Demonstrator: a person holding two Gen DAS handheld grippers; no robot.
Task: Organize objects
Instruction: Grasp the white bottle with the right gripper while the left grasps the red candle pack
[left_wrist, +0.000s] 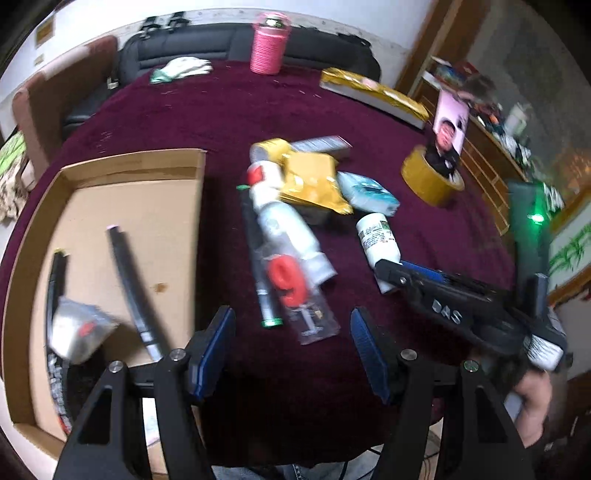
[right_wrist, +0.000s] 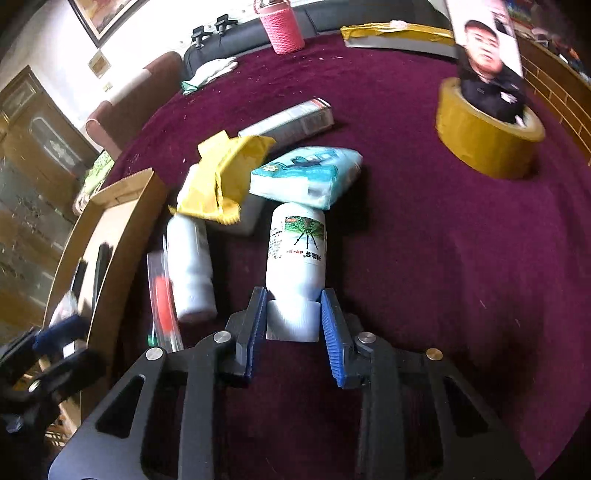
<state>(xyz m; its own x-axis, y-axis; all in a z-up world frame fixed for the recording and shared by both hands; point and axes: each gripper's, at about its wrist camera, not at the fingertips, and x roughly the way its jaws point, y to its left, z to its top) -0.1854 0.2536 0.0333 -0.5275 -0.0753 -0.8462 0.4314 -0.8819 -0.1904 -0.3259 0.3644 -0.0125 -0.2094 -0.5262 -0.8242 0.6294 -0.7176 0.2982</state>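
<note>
1. Your right gripper (right_wrist: 293, 314) pinches the cap end of the white bottle (right_wrist: 295, 254), lying on the maroon table (right_wrist: 424, 240) against the tissue pack (right_wrist: 306, 175).
2. Your left gripper (left_wrist: 291, 347) hangs spread, holding nothing, beside the cardboard box (left_wrist: 110, 221).

From my left wrist camera I see my left gripper (left_wrist: 291, 332) hanging with its blue pads spread wide and nothing between them, above the maroon tablecloth (left_wrist: 184, 110). Off to its left the cardboard box (left_wrist: 129, 166) holds a dark pen (left_wrist: 133, 288) and a blurred silvery packet (left_wrist: 79, 332). Ahead lies a heap: a clear sleeve with a red 9 (left_wrist: 295, 291), a tall white bottle (left_wrist: 284, 225), a yellow pouch (left_wrist: 314, 181). My right gripper (left_wrist: 384, 271) reaches in from the right, its tips at the cap end of the small white bottle (left_wrist: 376, 236).
</note>
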